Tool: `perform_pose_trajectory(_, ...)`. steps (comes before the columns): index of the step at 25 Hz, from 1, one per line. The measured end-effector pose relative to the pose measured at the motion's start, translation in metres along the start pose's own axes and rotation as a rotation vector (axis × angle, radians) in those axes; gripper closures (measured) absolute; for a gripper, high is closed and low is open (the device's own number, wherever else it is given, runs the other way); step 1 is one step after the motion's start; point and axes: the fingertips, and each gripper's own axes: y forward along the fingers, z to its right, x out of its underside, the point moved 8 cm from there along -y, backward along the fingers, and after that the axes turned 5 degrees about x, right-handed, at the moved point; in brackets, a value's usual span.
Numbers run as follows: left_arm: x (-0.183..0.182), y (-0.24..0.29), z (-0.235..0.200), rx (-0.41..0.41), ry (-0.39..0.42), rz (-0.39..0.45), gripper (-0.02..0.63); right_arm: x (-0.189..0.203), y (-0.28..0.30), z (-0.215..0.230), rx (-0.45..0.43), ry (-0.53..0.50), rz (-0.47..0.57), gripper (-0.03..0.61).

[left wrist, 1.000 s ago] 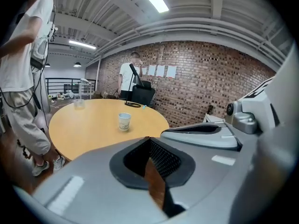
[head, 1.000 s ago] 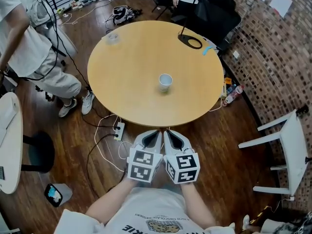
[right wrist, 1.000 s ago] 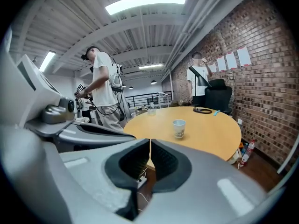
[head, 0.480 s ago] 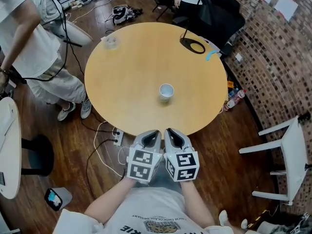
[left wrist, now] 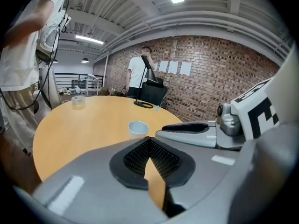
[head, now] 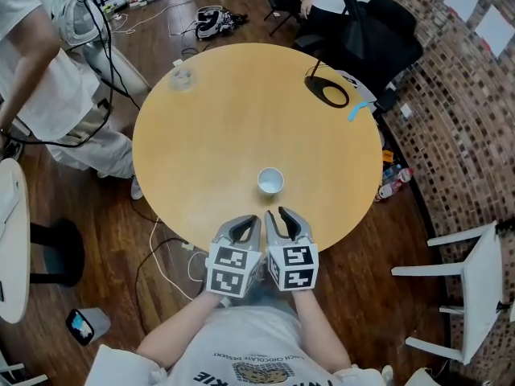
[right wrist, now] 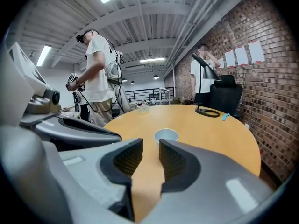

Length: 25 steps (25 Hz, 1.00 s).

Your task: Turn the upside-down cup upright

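Note:
A white paper cup [head: 270, 181] stands on the round wooden table [head: 201, 151], near its front edge; I cannot tell which end is up. It also shows in the left gripper view as the cup [left wrist: 138, 128] and in the right gripper view as the cup [right wrist: 166, 135]. Both grippers hover side by side over the table's near edge, just short of the cup. My left gripper [head: 251, 220] [left wrist: 149, 141] is shut, pads meeting, empty. The jaws of my right gripper [head: 274, 214] [right wrist: 150, 147] are opening, a narrow gap between the pads and nothing in it.
A small clear container [head: 180, 76] sits at the table's far left, a black ring-shaped lamp base [head: 331, 93] and a blue piece [head: 360, 110] at the far right. A person [head: 48, 79] stands left of the table. A white chair [head: 475, 264] stands right; cables lie on the floor.
Both grippers have moved forward to the table's near edge, so the cup now lies just ahead of them. The right gripper's jaws have parted slightly.

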Motion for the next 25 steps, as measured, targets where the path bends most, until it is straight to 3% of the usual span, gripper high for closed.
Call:
perform_pose_trajectory(4, -0.010, 0.024, -0.010, -0.033, -0.018, -0.003, 0.612, 0.004, 0.035, 0.020, -0.006, -0.009, -0.047, 0.378)
perform_pose_trajectory(14, -0.010, 0.049, -0.042, -0.119, -0.058, -0.010, 0.612, 0.026, 0.104, 0.039, -0.045, -0.015, -0.131, 0.210)
perform_pose_trajectory(25, -0.008, 0.062, -0.052, -0.183, -0.084, -0.036, 0.612, 0.033, 0.145, 0.044, -0.095, -0.072, -0.140, 0.198)
